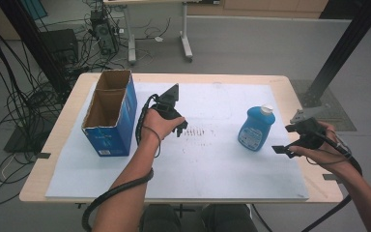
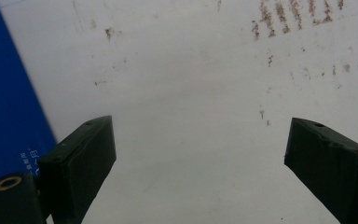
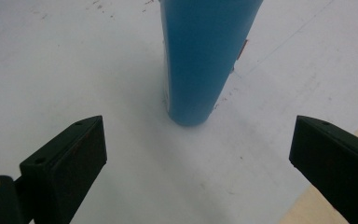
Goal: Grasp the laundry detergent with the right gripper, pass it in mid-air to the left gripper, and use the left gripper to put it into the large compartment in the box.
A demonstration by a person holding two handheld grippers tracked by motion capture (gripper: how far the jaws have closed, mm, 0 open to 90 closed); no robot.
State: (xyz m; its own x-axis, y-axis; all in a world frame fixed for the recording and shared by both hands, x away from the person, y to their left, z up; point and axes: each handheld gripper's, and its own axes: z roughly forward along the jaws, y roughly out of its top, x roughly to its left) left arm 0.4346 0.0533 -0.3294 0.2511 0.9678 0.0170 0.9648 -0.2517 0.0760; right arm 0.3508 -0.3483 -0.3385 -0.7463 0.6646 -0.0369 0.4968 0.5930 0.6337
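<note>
A blue bottle (image 1: pixel 256 128) with a white cap stands upright on the white mat (image 1: pixel 212 164), right of centre. My right gripper (image 1: pixel 285 139) hovers just to its right, jaws open and pointed at it, with nothing between them. In the right gripper view the bottle's lower body (image 3: pixel 205 60) stands ahead of the open right gripper (image 3: pixel 198 163), apart from both jaws. My left gripper (image 1: pixel 179 128) is held over the mat beside an open blue cardboard box (image 1: pixel 110 113). In the left gripper view the left gripper (image 2: pixel 200 163) is open over bare mat, the box wall (image 2: pixel 9 116) at left.
The mat covers most of a wooden table (image 1: pixel 290 84). Brown smudges (image 1: pixel 200 131) mark the mat near its middle. Cables, a table frame (image 1: pixel 186 43) and a black post (image 1: pixel 343 48) stand on the floor beyond the far edge.
</note>
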